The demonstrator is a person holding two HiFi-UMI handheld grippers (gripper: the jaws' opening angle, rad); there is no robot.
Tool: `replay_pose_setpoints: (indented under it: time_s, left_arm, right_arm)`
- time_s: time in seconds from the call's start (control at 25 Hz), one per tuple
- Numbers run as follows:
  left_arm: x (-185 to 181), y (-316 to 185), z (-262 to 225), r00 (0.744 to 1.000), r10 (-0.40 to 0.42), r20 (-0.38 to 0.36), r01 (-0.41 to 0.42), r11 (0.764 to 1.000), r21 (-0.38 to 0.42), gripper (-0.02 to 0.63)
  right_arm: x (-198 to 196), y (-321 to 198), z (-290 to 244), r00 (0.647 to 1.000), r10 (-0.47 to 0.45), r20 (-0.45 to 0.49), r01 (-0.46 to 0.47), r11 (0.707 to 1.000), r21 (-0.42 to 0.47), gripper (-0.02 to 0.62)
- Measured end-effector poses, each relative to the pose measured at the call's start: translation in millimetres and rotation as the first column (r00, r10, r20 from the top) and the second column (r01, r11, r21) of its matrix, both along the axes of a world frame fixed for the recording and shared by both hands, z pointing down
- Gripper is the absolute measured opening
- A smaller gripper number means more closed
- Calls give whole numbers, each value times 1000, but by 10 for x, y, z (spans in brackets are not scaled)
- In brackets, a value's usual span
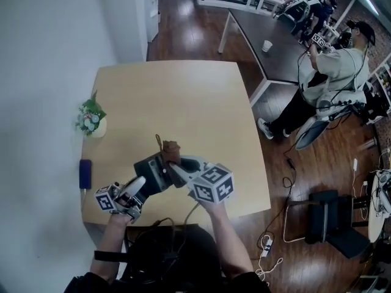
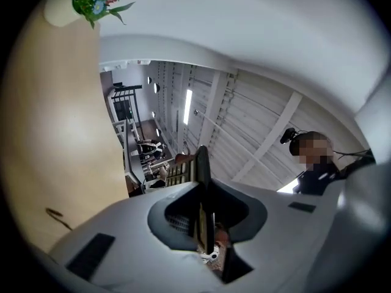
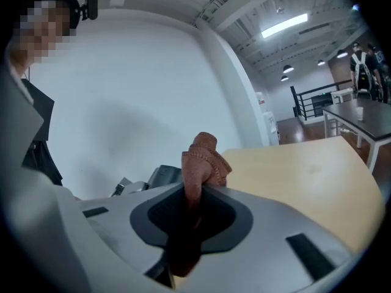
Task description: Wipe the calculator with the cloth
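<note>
Open-plan workspace, office or lab sort. Dark wood floor point(image 1: 183, 29), plain white wall point(image 1: 43, 72). Light wooden table point(image 1: 183, 96), with a long dark table point(image 1: 275, 47) on white legs beyond it. Exposed ceiling point(image 2: 256, 121) with strip lights point(image 3: 284, 25). Black railing point(image 3: 314, 99). Cables point(image 1: 287, 176) and a power strip point(image 1: 267, 244) on the floor. Other people point(image 1: 330, 72) stand at the dark table, one holding a marker cube point(image 1: 318, 39).
</note>
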State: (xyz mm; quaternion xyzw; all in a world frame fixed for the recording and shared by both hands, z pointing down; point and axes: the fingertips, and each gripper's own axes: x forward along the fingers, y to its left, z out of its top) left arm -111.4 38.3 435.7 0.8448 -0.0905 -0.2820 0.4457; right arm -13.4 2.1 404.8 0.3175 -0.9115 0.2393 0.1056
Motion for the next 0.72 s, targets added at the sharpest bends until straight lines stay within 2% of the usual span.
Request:
replay_pose_setpoints:
  time_s: [0.2, 0.28, 0.36, 0.48, 0.6, 0.72]
  left_arm:
    - [321, 123, -245, 994, -11, -111, 5, 998, -56, 49]
    - [454, 141, -235, 996, -29, -86, 25, 998, -51, 51]
    - [538, 158, -105, 999, -54, -3, 54, 998, -27, 51]
    - [700, 182, -4, 988, -87, 132, 82, 996, 41, 52]
    - [957, 237, -125, 978, -94, 188, 80, 994, 81, 52]
    - [972, 296, -142, 979, -92, 181, 80, 994, 73, 63]
  right_arm:
    - [957, -158, 459, 986, 153, -67, -156, 986, -52, 63]
    - [1196, -113, 324, 984, 175, -18, -176, 984, -36, 61]
    - [1193, -12, 19, 990, 125, 57, -126, 992, 14, 63]
    - [884, 176, -482, 985, -47, 165, 28, 993, 116, 63]
    - [629, 244, -508, 977, -161, 136, 142, 980, 141, 64]
    - [792, 99, -178, 992, -110, 60, 102, 988, 118, 66]
